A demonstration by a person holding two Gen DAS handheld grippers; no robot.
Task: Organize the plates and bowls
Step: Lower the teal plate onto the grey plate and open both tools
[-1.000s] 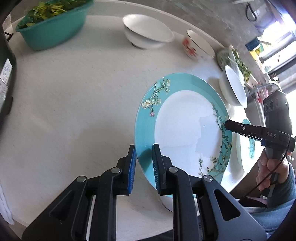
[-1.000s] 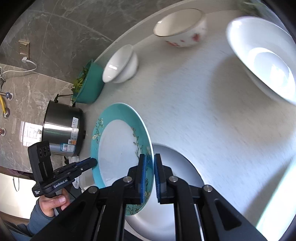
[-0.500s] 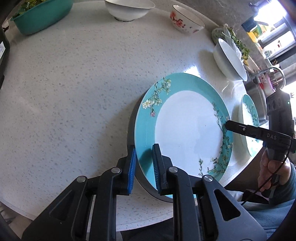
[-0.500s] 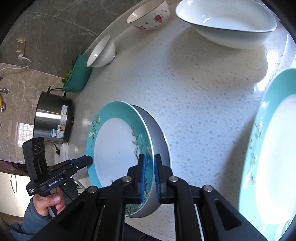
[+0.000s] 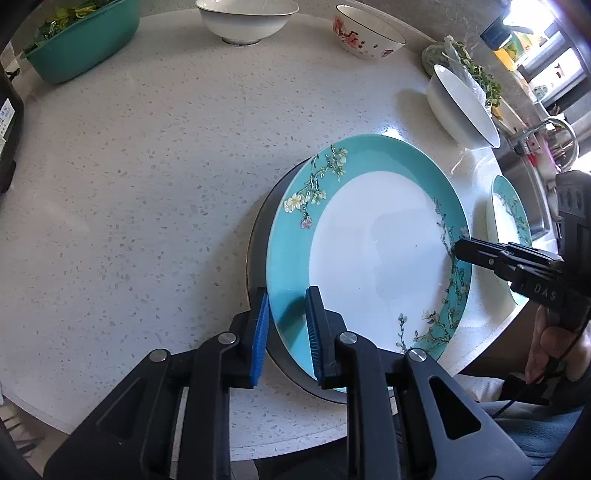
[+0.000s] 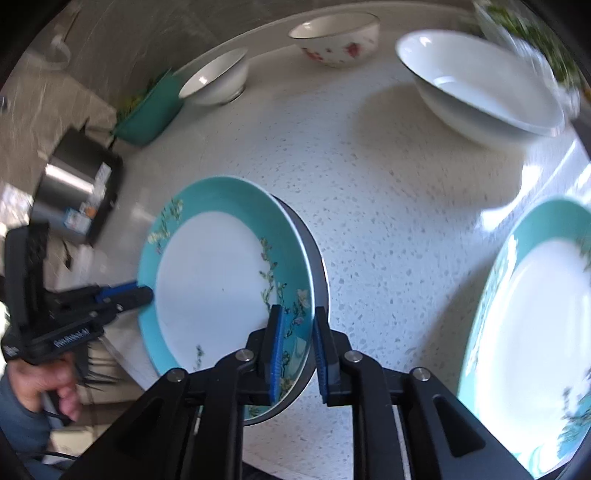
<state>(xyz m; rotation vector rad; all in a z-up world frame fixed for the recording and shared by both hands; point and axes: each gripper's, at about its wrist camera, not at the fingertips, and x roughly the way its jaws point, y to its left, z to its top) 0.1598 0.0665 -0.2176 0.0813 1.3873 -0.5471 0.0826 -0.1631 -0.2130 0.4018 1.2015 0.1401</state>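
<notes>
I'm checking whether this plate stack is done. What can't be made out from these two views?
- Dark dish beneath the teal floral plate: mostly covered by it, both views.
- Second teal plate: cut by the right wrist frame edge.
- Greens behind the white bowl: motion-blurred, right wrist view.

lighting: strong daylight from the right; window area [image 5: 532, 40] blown out. glare streak on counter [image 6: 535, 192]. soft shadows under white bowl [image 6: 476, 85] and plate [image 5: 369, 243]. left view sharp; right view motion-blurred, worst at edges. fisheye bending, dark corner vignette in both.
</notes>
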